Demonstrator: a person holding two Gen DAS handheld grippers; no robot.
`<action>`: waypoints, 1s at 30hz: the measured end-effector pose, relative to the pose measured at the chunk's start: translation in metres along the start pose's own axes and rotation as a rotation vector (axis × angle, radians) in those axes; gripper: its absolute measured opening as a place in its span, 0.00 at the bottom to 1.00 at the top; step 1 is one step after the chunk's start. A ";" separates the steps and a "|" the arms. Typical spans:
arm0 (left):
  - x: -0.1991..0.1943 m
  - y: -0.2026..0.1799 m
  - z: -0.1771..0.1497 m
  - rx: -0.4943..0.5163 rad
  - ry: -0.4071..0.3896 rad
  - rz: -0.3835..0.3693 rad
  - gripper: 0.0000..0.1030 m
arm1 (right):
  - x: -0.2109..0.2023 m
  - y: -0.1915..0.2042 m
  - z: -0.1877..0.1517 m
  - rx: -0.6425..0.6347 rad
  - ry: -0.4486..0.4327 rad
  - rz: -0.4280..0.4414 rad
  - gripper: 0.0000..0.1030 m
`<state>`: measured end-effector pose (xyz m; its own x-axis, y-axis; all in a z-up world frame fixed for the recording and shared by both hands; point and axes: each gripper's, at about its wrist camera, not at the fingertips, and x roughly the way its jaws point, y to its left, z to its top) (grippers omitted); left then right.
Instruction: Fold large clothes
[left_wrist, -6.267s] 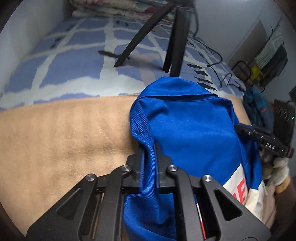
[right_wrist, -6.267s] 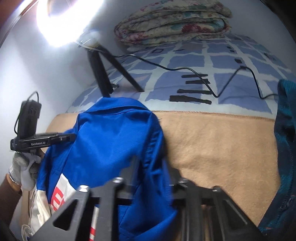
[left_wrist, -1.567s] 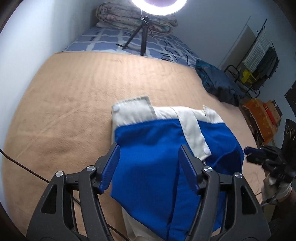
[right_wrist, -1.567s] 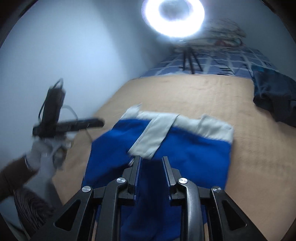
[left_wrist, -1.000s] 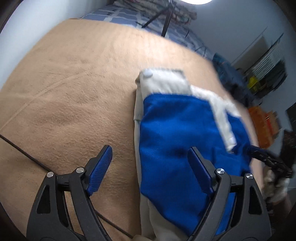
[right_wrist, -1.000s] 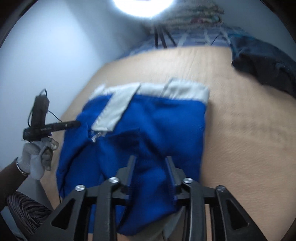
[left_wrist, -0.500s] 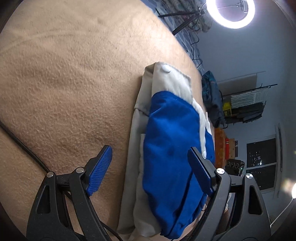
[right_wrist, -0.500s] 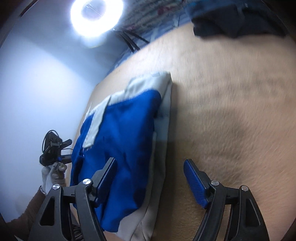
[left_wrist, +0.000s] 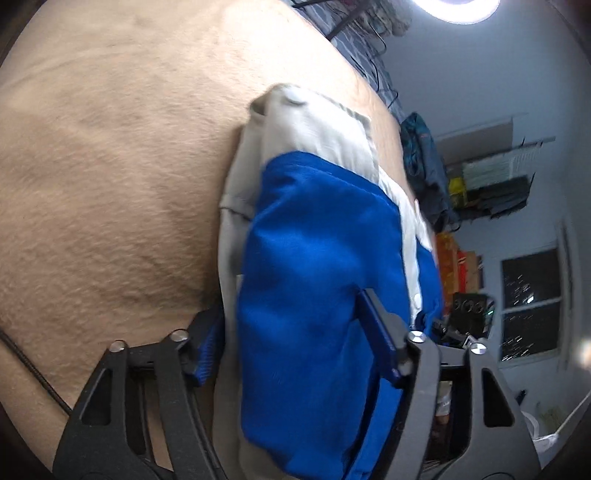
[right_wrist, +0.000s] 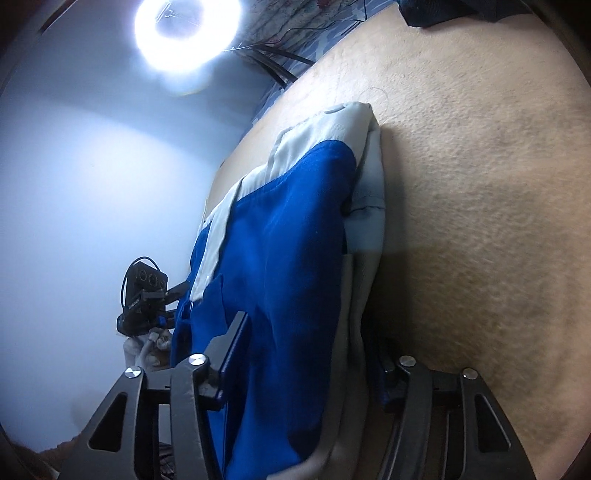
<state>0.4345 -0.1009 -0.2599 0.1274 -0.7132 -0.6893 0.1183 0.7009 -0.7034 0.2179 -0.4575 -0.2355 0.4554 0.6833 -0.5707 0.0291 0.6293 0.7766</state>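
Folded jacket (left_wrist: 314, 277) on bed (left_wrist: 110, 166); left tool (left_wrist: 295, 347) and right tool (right_wrist: 303, 365) closing, straddling opposite side edges. Clamp all layers evenly before lifting.

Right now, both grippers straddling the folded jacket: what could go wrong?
1. The left gripper and right gripper, jaws just closing, may catch only the top blue layer of the jacket, so the fold peels open on lifting.
2. The white collar flap lies loose and could flop out.
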 end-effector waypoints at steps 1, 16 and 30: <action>0.000 -0.004 -0.001 0.019 -0.006 0.021 0.60 | 0.002 0.002 0.000 -0.007 0.002 -0.012 0.49; -0.009 -0.063 -0.021 0.223 -0.092 0.175 0.33 | 0.000 0.074 -0.015 -0.264 -0.014 -0.356 0.24; -0.026 -0.119 -0.042 0.365 -0.138 0.165 0.25 | -0.025 0.121 -0.026 -0.413 -0.048 -0.423 0.20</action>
<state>0.3755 -0.1668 -0.1656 0.3018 -0.6012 -0.7400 0.4232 0.7800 -0.4611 0.1872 -0.3884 -0.1339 0.5199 0.3298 -0.7880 -0.1268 0.9421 0.3106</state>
